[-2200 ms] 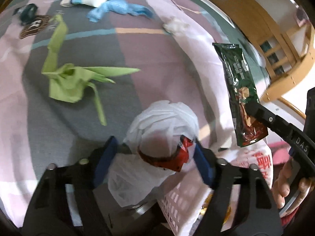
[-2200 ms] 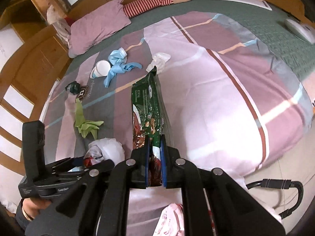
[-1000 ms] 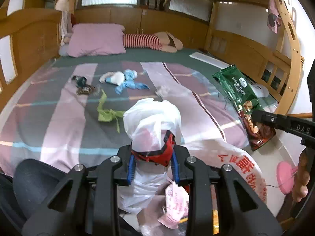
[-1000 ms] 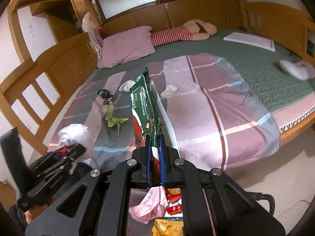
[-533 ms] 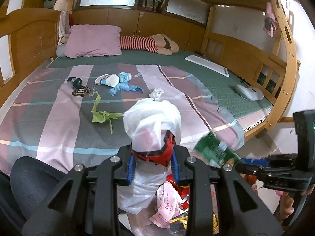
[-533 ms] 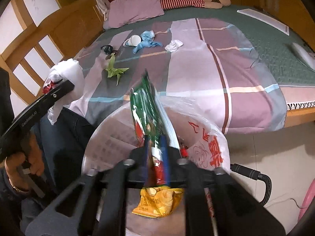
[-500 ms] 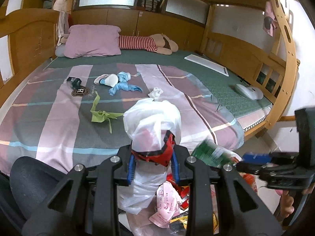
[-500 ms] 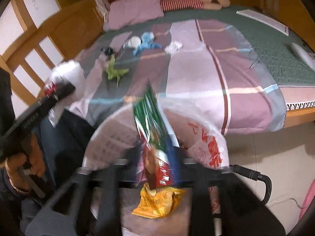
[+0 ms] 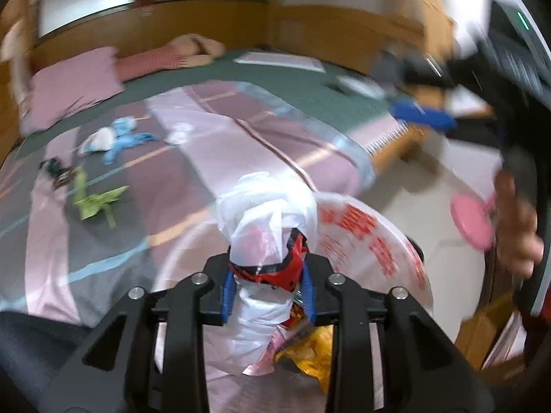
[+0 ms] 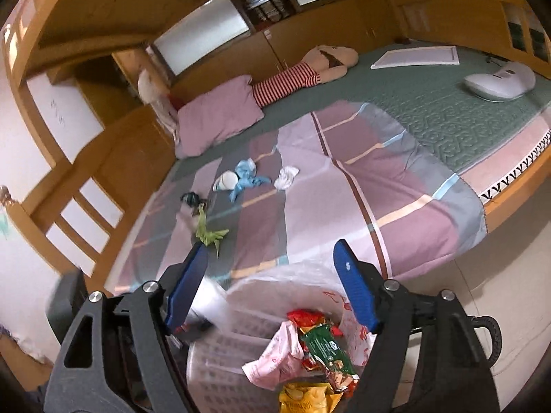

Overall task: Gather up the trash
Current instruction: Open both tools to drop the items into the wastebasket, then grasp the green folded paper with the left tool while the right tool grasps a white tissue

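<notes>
While the right gripper (image 10: 272,285) hangs over the lined trash basket (image 10: 241,313), its jaws have just been opening and now stand wide with nothing between them; the green wafer wrapper (image 10: 327,347) lies inside the basket, on top of a pink wrapper (image 10: 279,354), a yellow snack bag (image 10: 306,395) and some red packaging. That makes one more piece collected.

The left gripper (image 9: 268,292) is partly closed on a white plastic bag bundle (image 9: 268,220) with a red wrapper (image 9: 275,268) caught at its waist; its jaws have just eased slightly wider, yet the pads look to be touching the bundle, though blur makes that uncertain. This bundle sits just above the basket's mouth and, by my reading, is next to go in.

Five pieces are left on the striped blanket (image 10: 396,213), seen from the right wrist view:
- one green crumpled strip (image 10: 210,235) at about 10 o'clock from the basket
- one dark small item (image 10: 193,199) beyond it
- one white cup-like piece (image 10: 225,180) at 11 o'clock
- one blue rag or glove (image 10: 248,177) touching that piece
- one white tissue wad (image 10: 287,177) near 12 o'clock

So roughly half remains, I would judge.
</notes>
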`<state>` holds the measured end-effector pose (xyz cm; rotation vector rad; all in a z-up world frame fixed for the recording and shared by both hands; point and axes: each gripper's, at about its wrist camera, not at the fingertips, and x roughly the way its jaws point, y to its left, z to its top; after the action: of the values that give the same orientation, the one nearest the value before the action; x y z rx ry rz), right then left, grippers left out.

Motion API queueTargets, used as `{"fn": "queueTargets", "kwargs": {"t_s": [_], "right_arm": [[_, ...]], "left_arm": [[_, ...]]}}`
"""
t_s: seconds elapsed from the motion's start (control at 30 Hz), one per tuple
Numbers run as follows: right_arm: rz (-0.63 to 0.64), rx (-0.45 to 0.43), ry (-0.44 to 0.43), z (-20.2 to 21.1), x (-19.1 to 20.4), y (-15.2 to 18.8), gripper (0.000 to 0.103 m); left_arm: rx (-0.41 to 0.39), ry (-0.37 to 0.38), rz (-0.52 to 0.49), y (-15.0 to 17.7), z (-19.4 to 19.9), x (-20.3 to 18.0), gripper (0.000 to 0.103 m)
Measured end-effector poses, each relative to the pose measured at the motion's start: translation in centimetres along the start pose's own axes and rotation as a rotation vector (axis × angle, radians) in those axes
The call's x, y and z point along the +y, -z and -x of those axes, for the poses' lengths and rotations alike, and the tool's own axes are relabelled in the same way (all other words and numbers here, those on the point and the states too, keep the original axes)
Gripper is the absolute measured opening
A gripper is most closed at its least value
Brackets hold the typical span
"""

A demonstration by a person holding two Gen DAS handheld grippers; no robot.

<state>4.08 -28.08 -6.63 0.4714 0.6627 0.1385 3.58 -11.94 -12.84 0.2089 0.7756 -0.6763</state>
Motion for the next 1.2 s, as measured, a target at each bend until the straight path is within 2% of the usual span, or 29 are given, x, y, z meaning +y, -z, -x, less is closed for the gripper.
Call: {"fn": "queueTargets", "kwargs": {"t_s": [0.1,0.2,0.3,0.37,0.63,1.07,1.2], "right_arm": [[-0.014,0.005,-0.008,-0.2,-0.1,-0.1,0.075],[-0.017,0.019,-0.013,-0.7,0.1,0.1,0.075],[-0.022,0.029,-0.018,-1.1,0.2,0.3,0.076],[-0.028,0.034,-0.018,-1.3,0.3,0.4,0.077],[-0.050,0.044,-0.017,-1.7,0.1,0.6,0.078],[-0.049,0.075,-0.013,-2.8,0.5,1.1,0.079],[-0.055,0.082,-0.013,-3.0,0.4,1.2,0.079]], "left_arm": [[0.036,0.031,-0.047,0.5,-0.8,-1.5,0.040],[0.040,0.030,-0.057,0.6,-0.9,-1.8,0.069],[0.018,0.018,-0.037,0.5,-0.4,-1.4,0.080],[0.016,0.008,-0.022,0.4,-0.4,-1.2,0.084],[0.027,-0.015,0.030,0.3,-0.5,0.1,0.089],[0.039,-0.033,0.060,0.5,-0.8,0.8,0.091],[0.038,-0.060,0.106,0.6,-0.9,1.8,0.091]]}}
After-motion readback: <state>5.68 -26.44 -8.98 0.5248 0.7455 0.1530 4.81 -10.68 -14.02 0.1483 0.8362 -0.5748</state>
